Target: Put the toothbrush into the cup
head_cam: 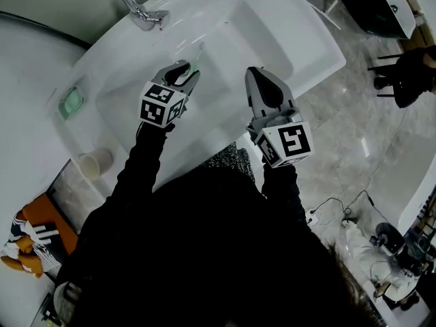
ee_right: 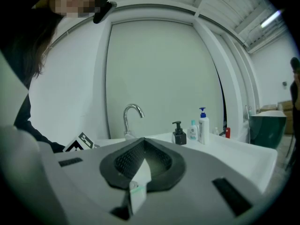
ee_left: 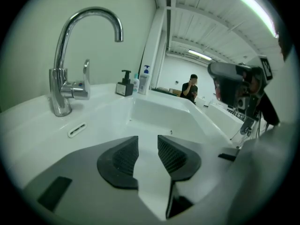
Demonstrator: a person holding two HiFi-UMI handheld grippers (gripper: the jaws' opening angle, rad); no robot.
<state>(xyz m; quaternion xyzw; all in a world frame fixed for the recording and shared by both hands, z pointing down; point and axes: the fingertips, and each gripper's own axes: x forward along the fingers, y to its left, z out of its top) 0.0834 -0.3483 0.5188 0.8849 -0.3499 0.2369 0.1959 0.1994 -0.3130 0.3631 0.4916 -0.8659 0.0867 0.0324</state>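
L claw (head_cam: 187, 73) released, empty, beside what seems a thin white-green toothbrush (head_cam: 197, 56) in white sink (head_cam: 272, 46); R claw (head_cam: 255, 73) clenched. Brush may skid when pinched; beige cup (head_cam: 95, 162) well apart.

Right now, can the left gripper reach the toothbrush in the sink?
Probably yes. The left gripper hangs over the sink with its jaws open and empty, and the toothbrush lies just past its tips with nothing between them.

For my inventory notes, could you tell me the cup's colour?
Off-white cup, clearest in the head view.
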